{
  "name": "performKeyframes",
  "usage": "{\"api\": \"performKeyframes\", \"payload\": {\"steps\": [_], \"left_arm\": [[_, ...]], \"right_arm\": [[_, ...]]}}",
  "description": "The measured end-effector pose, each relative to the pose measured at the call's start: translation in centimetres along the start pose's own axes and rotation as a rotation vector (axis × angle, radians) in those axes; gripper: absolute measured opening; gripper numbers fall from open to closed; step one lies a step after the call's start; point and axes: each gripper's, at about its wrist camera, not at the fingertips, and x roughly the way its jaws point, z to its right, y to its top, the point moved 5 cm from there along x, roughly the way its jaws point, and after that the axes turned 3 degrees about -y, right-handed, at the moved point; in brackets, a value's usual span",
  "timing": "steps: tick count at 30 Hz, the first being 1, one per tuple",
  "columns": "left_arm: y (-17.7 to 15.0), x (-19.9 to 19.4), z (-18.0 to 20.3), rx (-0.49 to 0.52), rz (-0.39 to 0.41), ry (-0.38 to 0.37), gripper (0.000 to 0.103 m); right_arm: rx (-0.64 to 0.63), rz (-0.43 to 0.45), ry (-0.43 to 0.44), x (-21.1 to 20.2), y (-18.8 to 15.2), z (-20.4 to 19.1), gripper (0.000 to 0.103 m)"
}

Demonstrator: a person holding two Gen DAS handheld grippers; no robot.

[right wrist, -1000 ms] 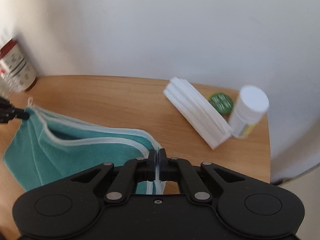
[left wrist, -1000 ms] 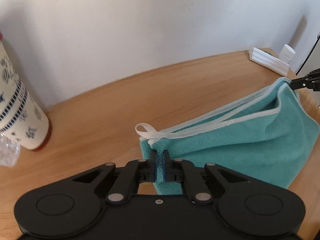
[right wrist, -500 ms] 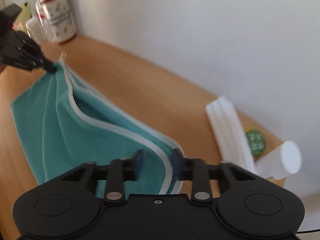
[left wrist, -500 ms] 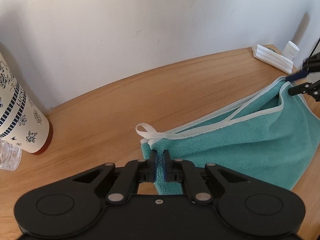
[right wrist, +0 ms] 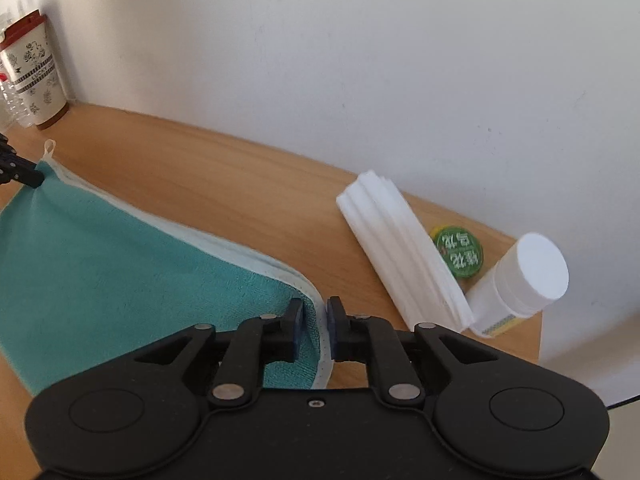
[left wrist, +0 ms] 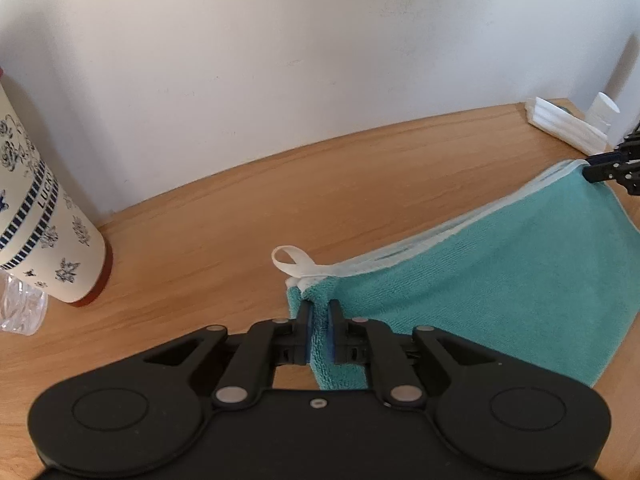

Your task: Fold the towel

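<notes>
A teal towel [left wrist: 500, 280] with a white hem lies folded on the wooden table [left wrist: 200, 240], both hemmed edges stacked along its far side. My left gripper [left wrist: 319, 320] is shut on the corner next to the white hanging loop [left wrist: 288, 258]. The right wrist view shows the towel [right wrist: 100, 260] stretching left to that loop [right wrist: 50, 146] and the left gripper [right wrist: 24, 174]. My right gripper [right wrist: 314, 320] is open by a small gap, with the hem of the opposite corner passing loosely between its fingers. The left wrist view has this right gripper [left wrist: 596, 168] at the towel's far corner.
A floral paper cup [left wrist: 36, 220] and a clear plastic bottle [left wrist: 20, 308] stand at the table's left by the wall. At the right end lie a stack of white tissues [right wrist: 400, 252], a green tin [right wrist: 460, 252] and a white-capped bottle [right wrist: 524, 280], close to the table edge.
The right jaws went from shut to wide open, then narrowed around the hem. The gaping fold has settled flat, its edges now together. The left gripper kept its hold.
</notes>
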Motion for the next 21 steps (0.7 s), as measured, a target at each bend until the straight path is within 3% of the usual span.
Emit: {"api": "performKeyframes", "payload": {"steps": [1,7,9,12,16,18,21], "left_arm": [[0.1,-0.1,-0.3,-0.018,0.001,0.012,0.027],[0.6,-2.9,-1.3,-0.069,0.05,0.039,0.027],[1.0,-4.5,-0.4,-0.059,0.085,0.017,0.029],[1.4,-5.0,2.0,-0.031,0.099,-0.056,0.04],[0.9,-2.7,4.8,0.058,0.056,-0.057,0.04],[0.7,-1.8,5.3,0.073,0.049,-0.052,0.04],[0.6,-0.6,5.3,0.052,0.041,-0.026,0.04]], "right_arm": [[-0.002,0.003,-0.014,-0.1,0.0,-0.1,0.033],[-0.024,0.062,-0.049,-3.4,0.9,-0.9,0.034],[-0.03,0.103,-0.03,-4.8,1.4,-1.7,0.034],[-0.002,0.124,0.009,-4.4,2.2,-3.6,0.033],[-0.013,0.102,-0.107,-2.5,2.3,-4.3,0.034],[0.092,0.091,0.023,-2.5,2.0,-3.9,0.033],[0.138,0.12,0.165,-2.4,1.9,-5.1,0.033]]}}
